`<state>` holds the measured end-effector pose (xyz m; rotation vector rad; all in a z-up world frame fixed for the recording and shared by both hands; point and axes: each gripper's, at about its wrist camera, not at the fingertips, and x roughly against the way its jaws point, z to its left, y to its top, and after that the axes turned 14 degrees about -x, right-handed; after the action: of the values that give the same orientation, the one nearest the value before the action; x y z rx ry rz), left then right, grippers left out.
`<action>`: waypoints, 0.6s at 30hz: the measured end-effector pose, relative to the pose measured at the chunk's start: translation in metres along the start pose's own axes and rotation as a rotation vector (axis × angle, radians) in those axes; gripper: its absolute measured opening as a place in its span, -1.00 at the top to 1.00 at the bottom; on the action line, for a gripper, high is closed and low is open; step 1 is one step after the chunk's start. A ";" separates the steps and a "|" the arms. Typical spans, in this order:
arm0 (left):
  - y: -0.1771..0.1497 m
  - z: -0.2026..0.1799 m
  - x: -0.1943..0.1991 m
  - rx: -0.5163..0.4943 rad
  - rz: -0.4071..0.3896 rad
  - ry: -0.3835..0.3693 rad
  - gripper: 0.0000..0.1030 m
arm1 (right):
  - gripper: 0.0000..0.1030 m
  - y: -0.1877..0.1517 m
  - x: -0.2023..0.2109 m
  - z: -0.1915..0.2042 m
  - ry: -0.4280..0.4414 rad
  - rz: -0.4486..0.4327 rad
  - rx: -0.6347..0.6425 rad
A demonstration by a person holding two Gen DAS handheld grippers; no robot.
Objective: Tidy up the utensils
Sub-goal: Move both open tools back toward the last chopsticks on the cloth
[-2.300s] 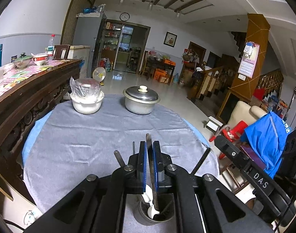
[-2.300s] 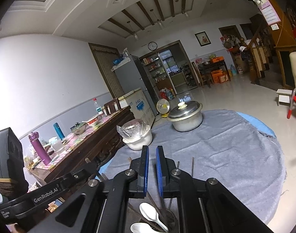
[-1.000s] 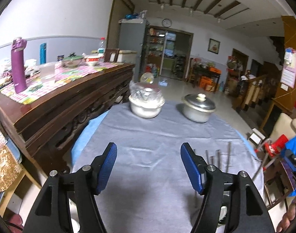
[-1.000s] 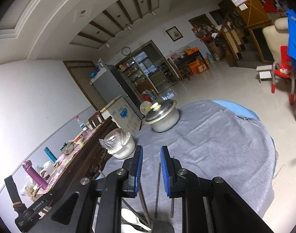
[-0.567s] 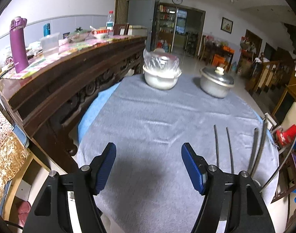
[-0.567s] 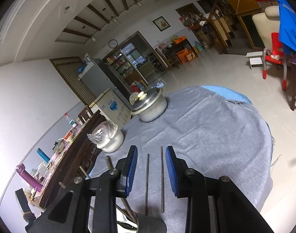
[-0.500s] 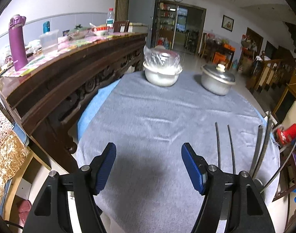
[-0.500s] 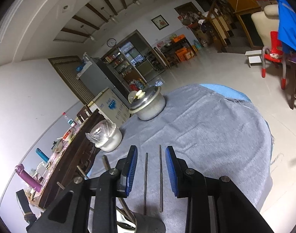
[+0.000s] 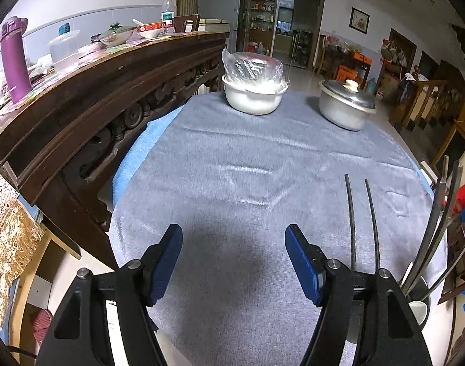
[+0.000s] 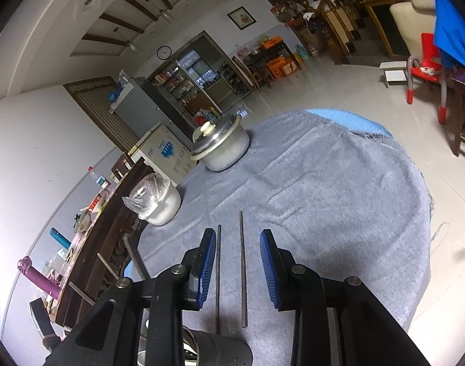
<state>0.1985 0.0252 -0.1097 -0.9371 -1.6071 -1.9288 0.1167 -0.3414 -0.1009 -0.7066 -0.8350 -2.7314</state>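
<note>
The left tool [image 9: 233, 259] hangs above the grey-clothed tabletop [image 9: 247, 158] with its blue pads [image 9: 165, 262] spread wide and nothing between them. The right tool [image 10: 238, 267] is also spread, though less widely, and grips nothing.

Two dark chopsticks [image 9: 362, 222] lie side by side on the cloth, just right of the left tool; in the right wrist view the same chopsticks [image 10: 229, 271] show in the gap between the right tool's pads, apart from both (whether the pads are level with them or above them cannot be told). Their near ends stop just beside a metal cup [image 10: 208, 349] at the bottom edge of that view.

In the left wrist view the cup [image 9: 418, 292] stands at the right edge of the tabletop, with several long handles [image 9: 436, 228] leaning out of it and a white spoon [image 9: 418, 308] inside.

At the far side of the tabletop stand a white bowl [image 9: 252, 99] covered with plastic film and, well apart to its right, a lidded steel pot [image 9: 345, 106]. A dark wooden sideboard [image 9: 89, 106] runs along the left.
</note>
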 end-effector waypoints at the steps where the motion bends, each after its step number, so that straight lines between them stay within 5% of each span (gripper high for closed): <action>1: 0.000 -0.001 -0.001 -0.004 0.002 0.001 -0.37 | 0.37 0.000 -0.002 0.000 -0.003 0.004 0.000; 18: -0.004 -0.002 -0.033 -0.014 0.061 0.003 -0.37 | 0.37 -0.008 -0.047 -0.013 -0.066 0.095 -0.016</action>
<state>0.2176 0.0216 -0.1368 -0.9764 -1.5478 -1.9018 0.1500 -0.3399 -0.1372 -0.8222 -0.7734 -2.6468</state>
